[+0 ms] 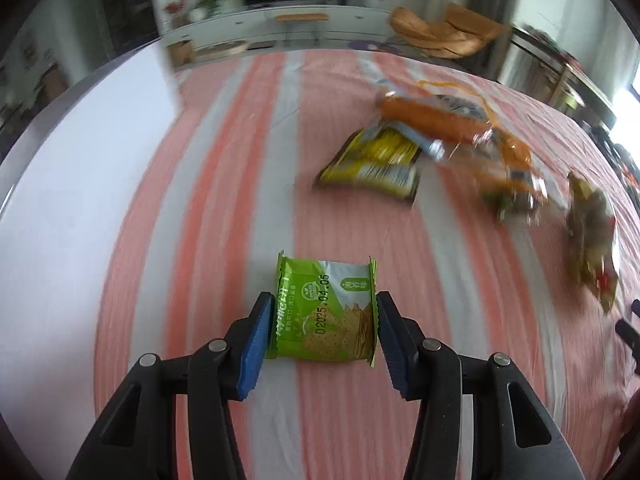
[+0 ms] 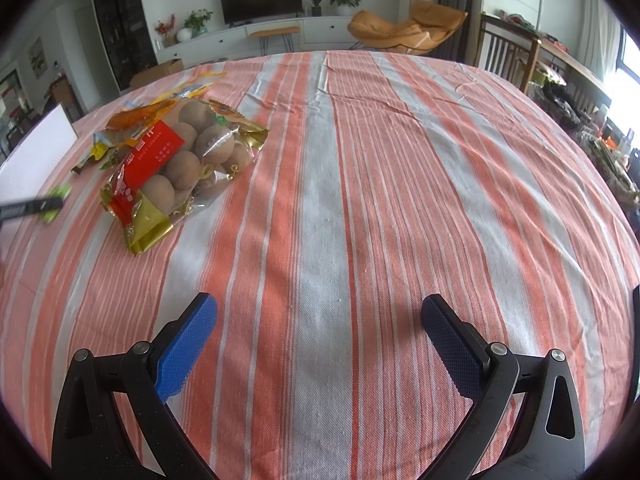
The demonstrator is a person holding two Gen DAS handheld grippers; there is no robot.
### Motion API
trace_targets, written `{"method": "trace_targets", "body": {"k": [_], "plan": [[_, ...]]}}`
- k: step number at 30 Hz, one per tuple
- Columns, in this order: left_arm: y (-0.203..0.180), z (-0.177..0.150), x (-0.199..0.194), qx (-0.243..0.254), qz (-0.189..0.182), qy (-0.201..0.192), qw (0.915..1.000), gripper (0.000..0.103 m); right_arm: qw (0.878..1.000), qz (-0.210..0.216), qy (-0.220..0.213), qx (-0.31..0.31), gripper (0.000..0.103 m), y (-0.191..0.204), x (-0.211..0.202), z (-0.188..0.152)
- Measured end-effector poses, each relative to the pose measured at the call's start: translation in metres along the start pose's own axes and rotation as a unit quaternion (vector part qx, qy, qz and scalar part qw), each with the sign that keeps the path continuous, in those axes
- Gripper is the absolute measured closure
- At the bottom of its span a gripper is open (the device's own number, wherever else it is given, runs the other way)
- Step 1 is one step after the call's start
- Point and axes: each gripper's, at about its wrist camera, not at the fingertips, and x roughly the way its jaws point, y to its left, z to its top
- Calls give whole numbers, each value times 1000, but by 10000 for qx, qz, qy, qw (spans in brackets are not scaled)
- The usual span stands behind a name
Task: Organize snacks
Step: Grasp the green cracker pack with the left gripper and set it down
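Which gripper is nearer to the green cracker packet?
Left. The left gripper has the green cracker packet between its fingers; the right gripper is open over bare cloth, far from it.

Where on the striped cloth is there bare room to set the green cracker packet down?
Free: the wide stretch ahead of the right gripper, right of the longan bag; also the cloth between the green cracker packet and the white board. Crowded: the yellow packet and the orange-topped bag overlap.
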Motion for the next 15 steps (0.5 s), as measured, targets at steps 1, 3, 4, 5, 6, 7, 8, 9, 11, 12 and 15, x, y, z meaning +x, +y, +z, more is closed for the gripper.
{"method": "trace_targets", "body": {"k": [1, 3, 4, 5, 6, 7, 8, 9, 11, 12, 15], "plan": [[6, -12, -8, -149, -21, -47, 9999, 53, 10000, 0, 1, -1, 0, 0, 0, 0], [15, -34, -22, -367, -34, -101, 9993, 52, 10000, -5, 2, -4, 0, 0, 0, 0], [17, -43, -26, -422, -42, -138, 9990, 51, 10000, -14, 5, -9, 0, 0, 0, 0], [19, -48, -30, -445, -42, -202, 9988, 49, 10000, -13, 4, -9, 0, 0, 0, 0], [20, -54, -31, -426, -19, -283, 9987, 47, 10000, -24, 8, -16, 0, 0, 0, 0], [20, -59, -33, -366, -25, -334, 9988, 40, 10000, -33, 12, -22, 0, 0, 0, 0], [18, -59, -32, -272, -28, -356, 9990, 31, 10000, -38, 15, -26, 0, 0, 1, 0], [16, -58, -30, -177, 29, -348, 9992, 27, 10000, -52, 17, -30, 1, 1, 1, 1], [13, -54, -23, 34, 240, -399, 9989, 20, 10000, -90, 22, -31, 1, 2, 1, 1], [12, -55, -22, 92, 284, -517, 9982, 17, 9999, -105, 24, -31, 1, 2, 1, 1], [17, -50, -16, -48, 221, -462, 9987, 10, 9998, -175, 42, -34, 1, 3, 2, 0]]}}
